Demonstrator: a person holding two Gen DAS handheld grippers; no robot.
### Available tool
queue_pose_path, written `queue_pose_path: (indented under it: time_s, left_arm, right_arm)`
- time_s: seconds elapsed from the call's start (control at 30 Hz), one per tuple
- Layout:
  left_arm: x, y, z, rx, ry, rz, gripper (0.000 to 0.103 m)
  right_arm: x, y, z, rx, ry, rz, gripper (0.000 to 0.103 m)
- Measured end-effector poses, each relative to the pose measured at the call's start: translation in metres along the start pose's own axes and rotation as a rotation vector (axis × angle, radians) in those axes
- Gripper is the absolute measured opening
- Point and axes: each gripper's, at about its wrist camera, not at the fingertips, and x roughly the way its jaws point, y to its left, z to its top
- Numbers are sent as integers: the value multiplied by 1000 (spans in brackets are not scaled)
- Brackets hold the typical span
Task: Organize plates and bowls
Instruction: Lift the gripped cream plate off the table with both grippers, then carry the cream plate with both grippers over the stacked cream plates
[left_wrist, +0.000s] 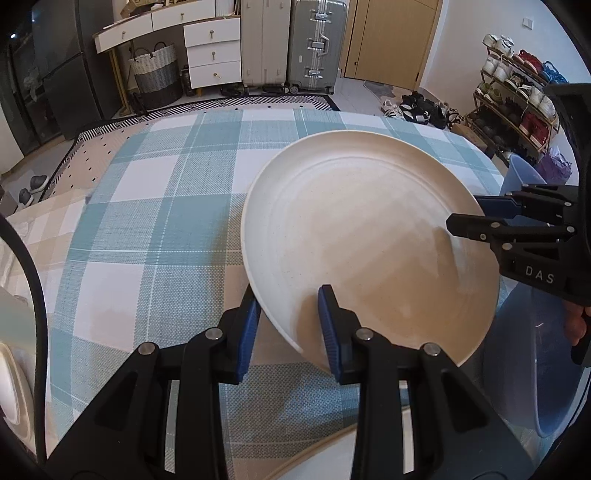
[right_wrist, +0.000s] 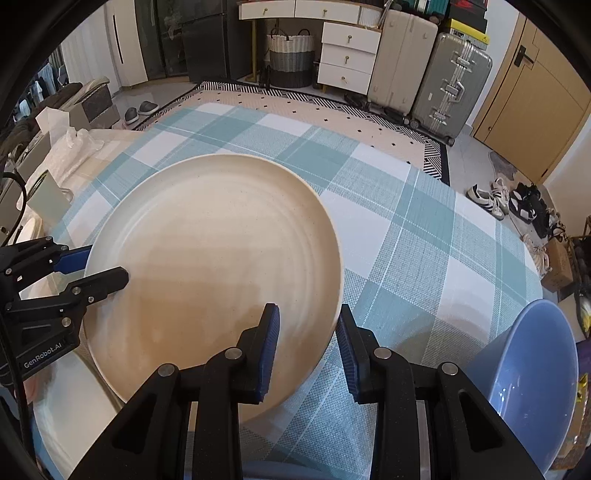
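Observation:
A large cream plate (left_wrist: 362, 236) is held tilted above the checked tablecloth; it also shows in the right wrist view (right_wrist: 214, 266). My left gripper (left_wrist: 290, 321) straddles its near-left rim, jaws parted around the edge. My right gripper (right_wrist: 306, 347) straddles the opposite rim the same way; it shows in the left wrist view (left_wrist: 465, 214). The left gripper shows in the right wrist view (right_wrist: 99, 266). Whether either pad set presses the rim is unclear. A blue bowl (right_wrist: 532, 373) sits at the right.
The blue-and-white checked tablecloth (left_wrist: 155, 229) covers the table. Another pale plate rim (left_wrist: 317, 454) lies below the left gripper. The blue bowl (left_wrist: 546, 369) shows at the left view's right edge. A white dish (left_wrist: 11, 387) sits at the far left.

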Motion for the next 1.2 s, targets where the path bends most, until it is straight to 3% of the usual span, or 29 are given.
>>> queue_pose_path:
  time_s: [0.53,1.2]
  left_arm:
    - [-84,0,-20,-12,-120,10,29]
    - [-181,-5,-87,-17,-217,36,29]
  right_arm:
    - [-72,31,-14,-17,-115,-17,32]
    - [-142,80,-64,-7,-224,11,32]
